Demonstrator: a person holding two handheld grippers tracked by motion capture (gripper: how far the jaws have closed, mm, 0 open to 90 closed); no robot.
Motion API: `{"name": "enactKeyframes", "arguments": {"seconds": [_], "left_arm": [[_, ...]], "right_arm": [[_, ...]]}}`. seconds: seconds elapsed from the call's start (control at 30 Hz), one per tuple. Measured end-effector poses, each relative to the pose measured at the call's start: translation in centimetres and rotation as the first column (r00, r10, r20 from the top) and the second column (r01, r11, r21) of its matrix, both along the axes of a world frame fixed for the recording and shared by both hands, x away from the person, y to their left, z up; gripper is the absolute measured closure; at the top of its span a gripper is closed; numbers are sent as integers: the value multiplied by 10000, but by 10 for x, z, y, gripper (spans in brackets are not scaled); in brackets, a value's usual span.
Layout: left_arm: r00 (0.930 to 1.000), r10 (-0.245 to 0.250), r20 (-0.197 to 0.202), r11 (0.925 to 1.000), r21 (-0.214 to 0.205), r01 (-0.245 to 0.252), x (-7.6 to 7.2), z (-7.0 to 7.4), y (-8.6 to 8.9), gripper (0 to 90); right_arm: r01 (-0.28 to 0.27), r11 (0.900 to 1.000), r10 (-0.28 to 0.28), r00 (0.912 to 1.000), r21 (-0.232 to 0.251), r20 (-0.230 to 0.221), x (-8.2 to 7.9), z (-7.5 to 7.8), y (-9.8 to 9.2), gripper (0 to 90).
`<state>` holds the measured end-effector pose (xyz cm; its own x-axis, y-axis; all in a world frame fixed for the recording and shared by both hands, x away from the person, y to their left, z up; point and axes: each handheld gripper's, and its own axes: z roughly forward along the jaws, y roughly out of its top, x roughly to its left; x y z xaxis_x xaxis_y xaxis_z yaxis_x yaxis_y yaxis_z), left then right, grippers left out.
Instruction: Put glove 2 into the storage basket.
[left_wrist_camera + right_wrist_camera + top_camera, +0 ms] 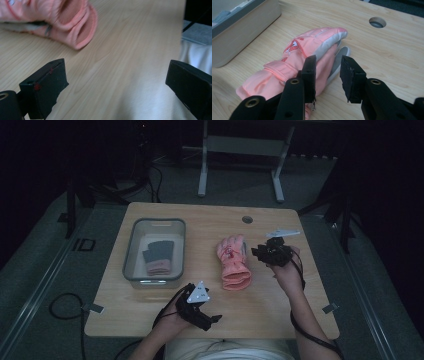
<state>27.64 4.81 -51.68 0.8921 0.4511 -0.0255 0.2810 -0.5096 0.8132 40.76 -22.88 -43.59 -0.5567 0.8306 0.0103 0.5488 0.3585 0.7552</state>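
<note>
The pink glove [234,262] lies flat mid-table, cuff toward the person, just right of the grey bin [153,251] that already holds 1 like it. The right gripper [327,75] hovers above its thumb side, jaws partly open and empty — better to come down over the thick cuff. The left gripper [116,82] waits near the table [280,305] edge, jaws wide, empty.

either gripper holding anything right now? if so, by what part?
Nothing held. Left gripper is wide open over bare table; right gripper hangs open above the pink glove.
</note>
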Motion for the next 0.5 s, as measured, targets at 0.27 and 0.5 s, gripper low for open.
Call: {"name": "enactKeyframes", "arguments": {"seconds": [0.27, 0.5], "left_arm": [[9919, 1240, -273, 9918, 339, -1231, 26, 36, -15, 25], [9742, 2242, -261, 9739, 429, -2229, 75, 64, -27, 94]], "right_arm": [[-314, 9995, 313, 9988, 45, 381, 1, 8, -5, 665], [-440, 9989, 444, 9984, -137, 338, 13, 1, 4, 624]]}}
